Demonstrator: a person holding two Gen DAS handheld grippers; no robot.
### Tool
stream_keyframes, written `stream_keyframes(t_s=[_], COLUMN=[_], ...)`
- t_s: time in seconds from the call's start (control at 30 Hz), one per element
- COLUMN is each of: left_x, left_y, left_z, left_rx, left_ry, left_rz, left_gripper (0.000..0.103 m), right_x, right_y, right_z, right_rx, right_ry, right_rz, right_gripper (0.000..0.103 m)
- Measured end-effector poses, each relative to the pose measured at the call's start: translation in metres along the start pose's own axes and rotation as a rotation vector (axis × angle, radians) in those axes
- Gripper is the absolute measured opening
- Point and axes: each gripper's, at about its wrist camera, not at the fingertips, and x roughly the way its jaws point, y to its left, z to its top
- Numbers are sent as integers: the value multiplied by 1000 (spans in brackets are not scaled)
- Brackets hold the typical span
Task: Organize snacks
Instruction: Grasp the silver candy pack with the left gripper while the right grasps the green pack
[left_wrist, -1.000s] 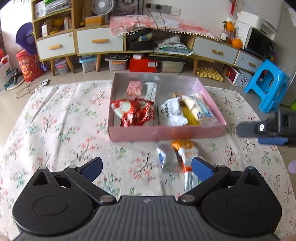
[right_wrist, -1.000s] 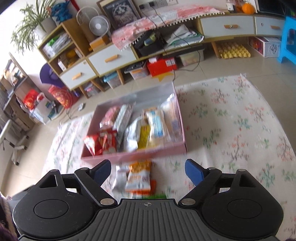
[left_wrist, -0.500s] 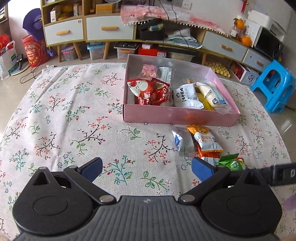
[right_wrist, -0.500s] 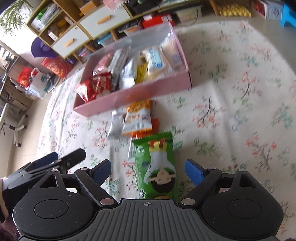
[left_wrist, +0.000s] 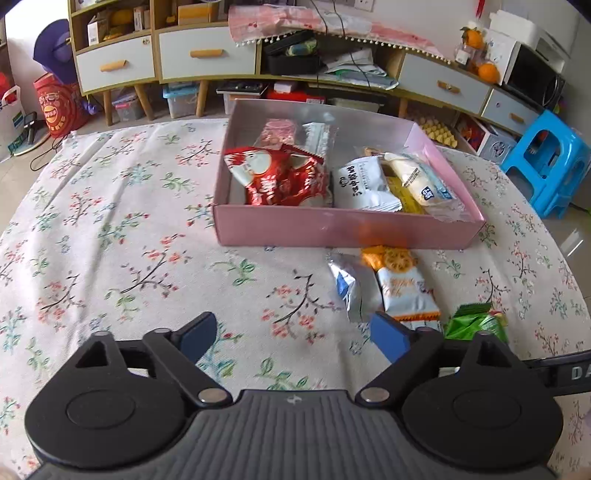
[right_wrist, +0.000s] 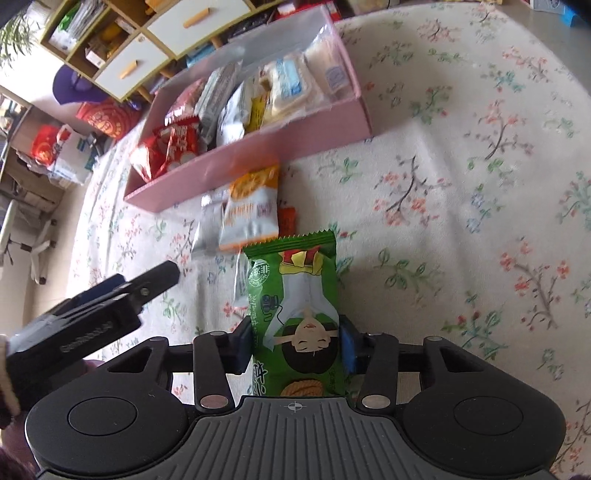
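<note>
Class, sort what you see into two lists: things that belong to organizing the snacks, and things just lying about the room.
Belongs to the job:
pink box
green snack packet, clamped in the right gripper
orange-and-white packet
silver packet
left gripper

Just lying about:
blue stool
oranges
red bag

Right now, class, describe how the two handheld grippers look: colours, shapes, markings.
Both the left gripper and the right gripper are matte black, with a ribbed grey centre plate, round discs at each side, silver pivot pins and blue-padded jaws. White lettering, too blurred to read, runs along the bodies.
</note>
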Motion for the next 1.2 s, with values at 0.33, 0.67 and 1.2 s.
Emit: stream_keyframes(t_s=[0.33,0.67,1.2], left_x=[20,33,24], left_y=[-3,-17,-11], left_z=[12,16,17], left_rx=[-122,-150,-31], left_ry=[-20,-12,14], left_rz=[-75,-81,23], left_gripper=[46,32,24], right_x=[-8,-4,-1], right_y=[-22,-26,-23], right_z=[14,22,29], right_rx=[63,94,7], right_ry=[-44,-50,-121], right_rz=[-38,-51,-152], right_gripper=[45,45,45])
